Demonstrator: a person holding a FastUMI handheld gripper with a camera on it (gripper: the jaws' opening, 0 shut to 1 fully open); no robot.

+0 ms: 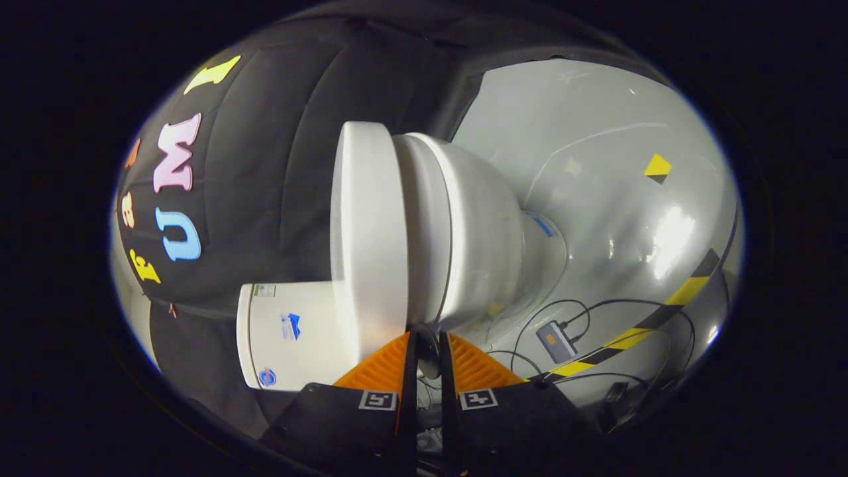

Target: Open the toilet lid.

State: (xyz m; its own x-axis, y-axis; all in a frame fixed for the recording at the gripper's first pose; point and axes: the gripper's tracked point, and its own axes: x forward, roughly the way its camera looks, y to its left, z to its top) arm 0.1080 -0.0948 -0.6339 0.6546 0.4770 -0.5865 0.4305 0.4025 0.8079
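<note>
Much of what you need is cut off or hard to read here. Your gripper (pixel 424 344) hides the lower rim of the toilet (pixel 430 232) where the fingers meet it, so you cannot tell whether the tips touch the porcelain or stop just short. The far end of the cistern (pixel 291 334) runs behind the finger on the lid's side. A small dark rounded shape sits in the slit between the fingers — too dim to name.

The fingers stand close together, nearly parallel, with only a narrow gap between them and nothing clamped in it.

The view is rolled on its side, so the toilet appears tipped over. It stands just ahead of the fingertips. The toilet lid (pixel 368 225) lies just ahead of one finger and stretches away beyond it; the seam between lid and bowl (pixel 483 232) lines up almost with the gap between the fingers. The bowl swells out ahead of the other finger and narrows into its pedestal on the floor (pixel 596 132).

The lid is down — a thick, plain white slab with a rounded edge, flush on the seat and glossy where the light catches it. The cistern beside it carries small stickers.

Beyond the bowl-side finger, near the base, a small grey box (pixel 555 339) with black cables (pixel 596 308) lies on the pale floor beside a strip of yellow-and-black tape (pixel 669 308).
</note>
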